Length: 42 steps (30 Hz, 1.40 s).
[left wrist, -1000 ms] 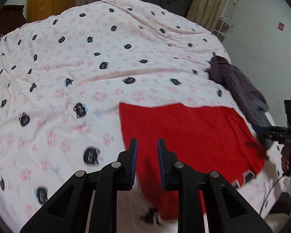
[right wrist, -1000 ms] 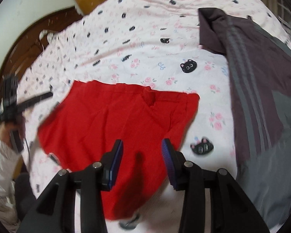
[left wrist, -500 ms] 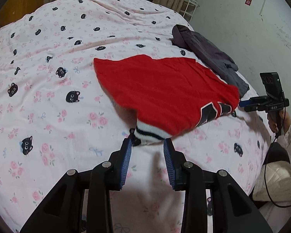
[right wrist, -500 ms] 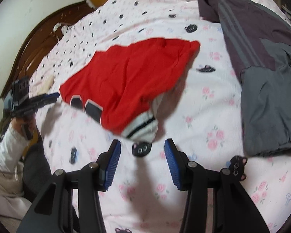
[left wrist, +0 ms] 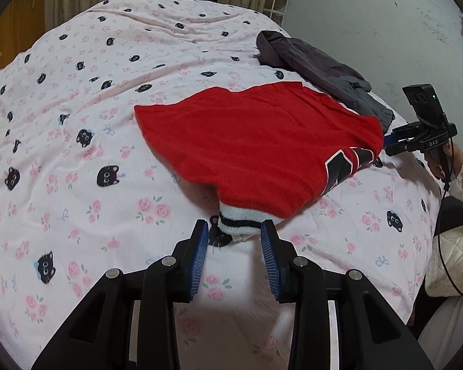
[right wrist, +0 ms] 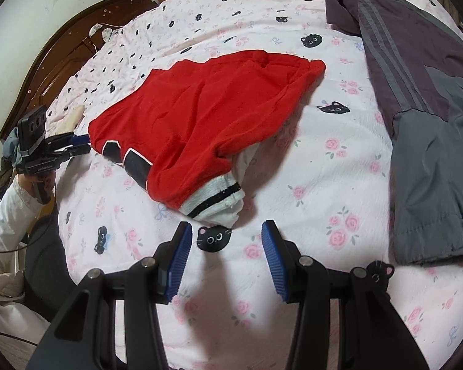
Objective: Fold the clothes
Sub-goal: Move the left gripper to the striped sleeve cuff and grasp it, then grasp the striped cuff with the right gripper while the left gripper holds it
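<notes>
**Red sweater lying folded on the bed, both grippers open**

Red knit fabric of the sweater (left wrist: 256, 151) lay in a folded heap on the pink bedspread (left wrist: 77, 160), which was printed with black cat faces and roses. A striped white-and-black cuff (left wrist: 236, 223) projected from the near edge of the heap, and a black panel edged in white showed along one side. The left gripper (left wrist: 234, 248) hovered just short of the cuff; its blue-padded jaws stood spread, with nothing between them. The right gripper (right wrist: 223, 252) was likewise spread and empty, near the same cuff (right wrist: 214, 199) as seen from the other side, above a cat face on the bedspread (right wrist: 324, 185). A grey and dark purple jacket (right wrist: 423, 98) lay beside the sweater (right wrist: 200, 114), apart from it in the right wrist view. A wooden headboard (right wrist: 61, 58) bounded the far end of the bed.
</notes>
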Tool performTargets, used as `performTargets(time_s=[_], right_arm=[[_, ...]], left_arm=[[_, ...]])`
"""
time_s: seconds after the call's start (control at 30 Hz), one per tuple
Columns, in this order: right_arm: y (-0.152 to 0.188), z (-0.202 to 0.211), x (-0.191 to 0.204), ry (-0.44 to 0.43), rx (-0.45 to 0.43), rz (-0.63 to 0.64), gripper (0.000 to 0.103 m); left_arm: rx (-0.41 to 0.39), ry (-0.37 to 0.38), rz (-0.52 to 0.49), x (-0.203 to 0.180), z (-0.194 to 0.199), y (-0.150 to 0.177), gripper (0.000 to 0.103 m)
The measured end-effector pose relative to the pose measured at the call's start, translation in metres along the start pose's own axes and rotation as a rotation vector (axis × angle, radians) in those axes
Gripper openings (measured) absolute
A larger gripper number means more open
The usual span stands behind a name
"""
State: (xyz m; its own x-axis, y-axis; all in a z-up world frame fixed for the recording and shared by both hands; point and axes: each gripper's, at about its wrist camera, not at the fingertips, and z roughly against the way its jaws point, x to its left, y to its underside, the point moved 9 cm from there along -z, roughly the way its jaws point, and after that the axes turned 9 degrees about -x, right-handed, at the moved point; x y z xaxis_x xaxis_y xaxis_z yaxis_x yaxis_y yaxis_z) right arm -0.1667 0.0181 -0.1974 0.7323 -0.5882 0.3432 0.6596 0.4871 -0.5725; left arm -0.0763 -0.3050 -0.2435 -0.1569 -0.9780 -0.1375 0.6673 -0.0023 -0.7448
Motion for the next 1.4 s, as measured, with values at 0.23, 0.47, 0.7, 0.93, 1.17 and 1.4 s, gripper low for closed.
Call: performTargets(time_s=[0.23, 0.47, 0.7, 0.93, 1.17, 1.4], right_arm=[[-0.002, -0.003, -0.002, 0.009, 0.016, 0.026, 0.048], [-0.002, -0.003, -0.004, 0.010, 0.018, 0.026, 0.048], [-0.002, -0.001, -0.006, 0.008, 0.017, 0.025, 0.048], [-0.002, 0.002, -0.008, 0.012, 0.014, 0.037, 0.048], [-0.006, 0.004, -0.007, -0.019, 0.001, 0.052, 0.049], [-0.018, -0.007, 0.002, -0.028, -0.002, 0.123, 0.049]], left_arm=[[0.000, 0.026, -0.044, -0.009, -0.004, -0.007, 0.031], [0.013, 0.025, -0.051, -0.010, -0.008, -0.009, 0.028], [0.020, 0.011, -0.014, -0.004, -0.008, -0.005, 0.008], [0.015, 0.014, 0.028, 0.000, -0.007, 0.005, 0.006], [0.002, 0.011, 0.067, 0.003, -0.008, 0.007, 0.006], [0.007, 0.004, 0.076, 0.004, -0.006, 0.010, 0.006]])
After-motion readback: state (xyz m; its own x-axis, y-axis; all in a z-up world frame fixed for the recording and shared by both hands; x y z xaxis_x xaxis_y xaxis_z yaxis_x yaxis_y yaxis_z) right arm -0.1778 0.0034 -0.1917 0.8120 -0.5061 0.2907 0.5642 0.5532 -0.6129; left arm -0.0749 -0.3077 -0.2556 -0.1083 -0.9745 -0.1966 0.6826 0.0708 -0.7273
